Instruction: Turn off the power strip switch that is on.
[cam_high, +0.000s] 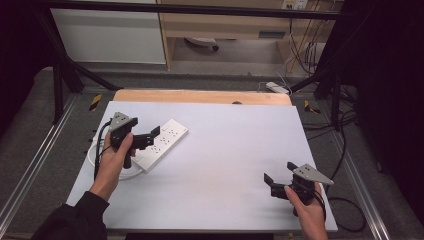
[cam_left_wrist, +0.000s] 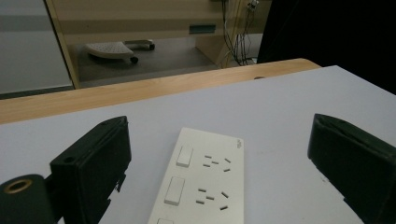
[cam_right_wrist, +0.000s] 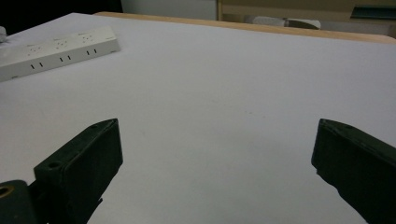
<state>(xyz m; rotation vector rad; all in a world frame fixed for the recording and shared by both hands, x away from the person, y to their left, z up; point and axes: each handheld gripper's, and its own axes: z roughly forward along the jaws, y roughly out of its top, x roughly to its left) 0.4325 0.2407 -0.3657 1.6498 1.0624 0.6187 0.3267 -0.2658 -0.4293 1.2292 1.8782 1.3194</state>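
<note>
The white table (cam_high: 225, 150) carries a white power strip (cam_high: 161, 143) lying flat at its left side. The left gripper (cam_high: 152, 134) hovers right over the strip, jaws spread wide. The right gripper (cam_high: 272, 180) sits well apart, jaws likewise spread, holding nothing.

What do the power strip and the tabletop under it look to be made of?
Power strip: probably hard white plastic with a smooth, slightly satin finish, judging by its moulded edges, rocker switches and socket slots. Tabletop: a matte pale grey sheet, maybe laminate or board, lying over a light wooden top whose grain shows along the far edge.
</note>
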